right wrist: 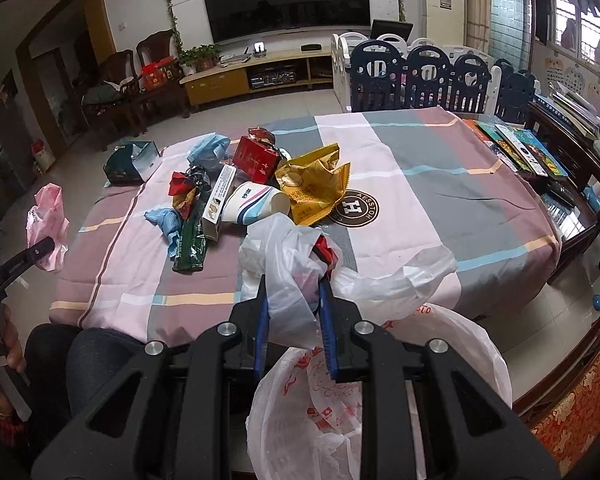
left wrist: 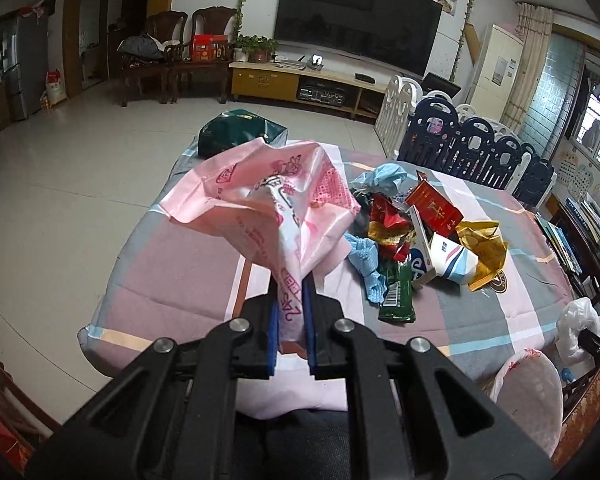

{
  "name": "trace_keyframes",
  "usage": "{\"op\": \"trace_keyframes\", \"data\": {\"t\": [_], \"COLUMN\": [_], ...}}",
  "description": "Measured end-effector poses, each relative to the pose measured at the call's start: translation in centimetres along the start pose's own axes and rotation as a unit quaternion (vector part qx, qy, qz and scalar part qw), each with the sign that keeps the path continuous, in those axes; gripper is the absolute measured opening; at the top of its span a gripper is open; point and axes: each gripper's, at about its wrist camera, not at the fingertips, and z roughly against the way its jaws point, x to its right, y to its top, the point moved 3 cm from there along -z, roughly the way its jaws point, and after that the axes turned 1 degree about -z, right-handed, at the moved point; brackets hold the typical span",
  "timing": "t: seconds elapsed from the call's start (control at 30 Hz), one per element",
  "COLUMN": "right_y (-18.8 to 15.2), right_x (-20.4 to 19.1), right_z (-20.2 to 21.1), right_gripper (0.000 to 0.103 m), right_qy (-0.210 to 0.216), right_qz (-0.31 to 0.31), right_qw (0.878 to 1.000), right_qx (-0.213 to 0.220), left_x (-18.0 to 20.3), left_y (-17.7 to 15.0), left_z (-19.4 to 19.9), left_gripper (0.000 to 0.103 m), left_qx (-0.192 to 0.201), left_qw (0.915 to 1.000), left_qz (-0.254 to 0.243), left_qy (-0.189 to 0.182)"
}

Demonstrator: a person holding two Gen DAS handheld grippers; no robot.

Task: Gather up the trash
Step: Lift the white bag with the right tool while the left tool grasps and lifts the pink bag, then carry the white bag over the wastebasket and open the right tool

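Observation:
A pile of trash (left wrist: 412, 240) lies on the checked tablecloth (left wrist: 172, 264): a paper cup (right wrist: 256, 204), a red box (right wrist: 256, 160), a yellow wrapper (right wrist: 316, 188), a green wrapper (right wrist: 190, 244), blue crumpled pieces. My left gripper (left wrist: 290, 292) is shut on one side of a pink-white plastic bag (left wrist: 268, 204), at the table's near left. My right gripper (right wrist: 294, 284) is shut on the bag's other side (right wrist: 300, 256), in front of the pile. The bag (right wrist: 340, 392) hangs below the table edge.
A dark green box (left wrist: 236, 132) stands at the table's far left edge. Books (right wrist: 520, 148) lie on a side table to the right. A navy and white play fence (right wrist: 420, 72) stands behind the table. A TV wall and chairs are further back.

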Motion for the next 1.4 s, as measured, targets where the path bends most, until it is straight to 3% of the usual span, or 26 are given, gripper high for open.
{"op": "trace_keyframes", "data": {"t": [0.63,1.4], "right_y": [-1.0,-2.2], "right_x": [2.3,2.9], "right_z": [0.9,1.2], "right_gripper": [0.023,0.023], "right_qy": [-0.016,-0.024], "right_qz": [-0.020,-0.018], "right_qw": [1.000,0.999], "right_qx": [-0.006,-0.015], "left_x": [2.6,3.1], "left_y": [-0.6,-0.8], "left_z": [1.4,2.0], "left_gripper": [0.012,0.012], "left_qx": [-0.006,-0.007], "left_qw": [0.9994,0.9991], "left_qz": [-0.028,-0.033], "left_qy": [-0.020,-0.025]}}
